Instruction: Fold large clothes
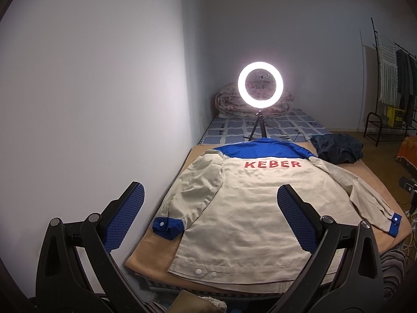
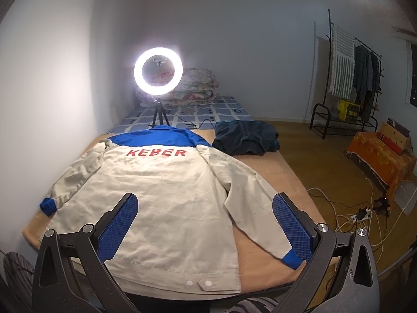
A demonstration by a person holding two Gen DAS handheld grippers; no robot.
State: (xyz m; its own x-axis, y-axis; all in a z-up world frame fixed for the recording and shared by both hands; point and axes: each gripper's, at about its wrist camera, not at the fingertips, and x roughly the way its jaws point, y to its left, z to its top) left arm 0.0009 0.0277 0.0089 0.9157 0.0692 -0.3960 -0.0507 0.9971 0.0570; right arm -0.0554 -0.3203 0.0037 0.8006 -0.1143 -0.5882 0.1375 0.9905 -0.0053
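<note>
A beige work jacket (image 1: pixel 250 208) with a blue yoke and collar and red "KEBER" lettering lies flat, back up, on the tan-covered bed (image 1: pixel 151 247); it also shows in the right wrist view (image 2: pixel 161 190). Its left sleeve is folded down along the body, blue cuff (image 1: pixel 166 225) near the hem. Its right sleeve stretches out to the right, blue cuff (image 2: pixel 293 258) near the bed edge. My left gripper (image 1: pixel 211 195) is open and empty above the hem end. My right gripper (image 2: pixel 204 204) is open and empty above the lower right of the jacket.
A folded dark garment (image 2: pixel 246 137) lies beyond the jacket's right shoulder. A lit ring light on a tripod (image 1: pixel 259 84) stands behind the collar, rolled quilts (image 2: pixel 194 88) behind it. The wall is close on the left. A clothes rack (image 2: pixel 351 78) and cables (image 2: pixel 346 214) are on the floor at right.
</note>
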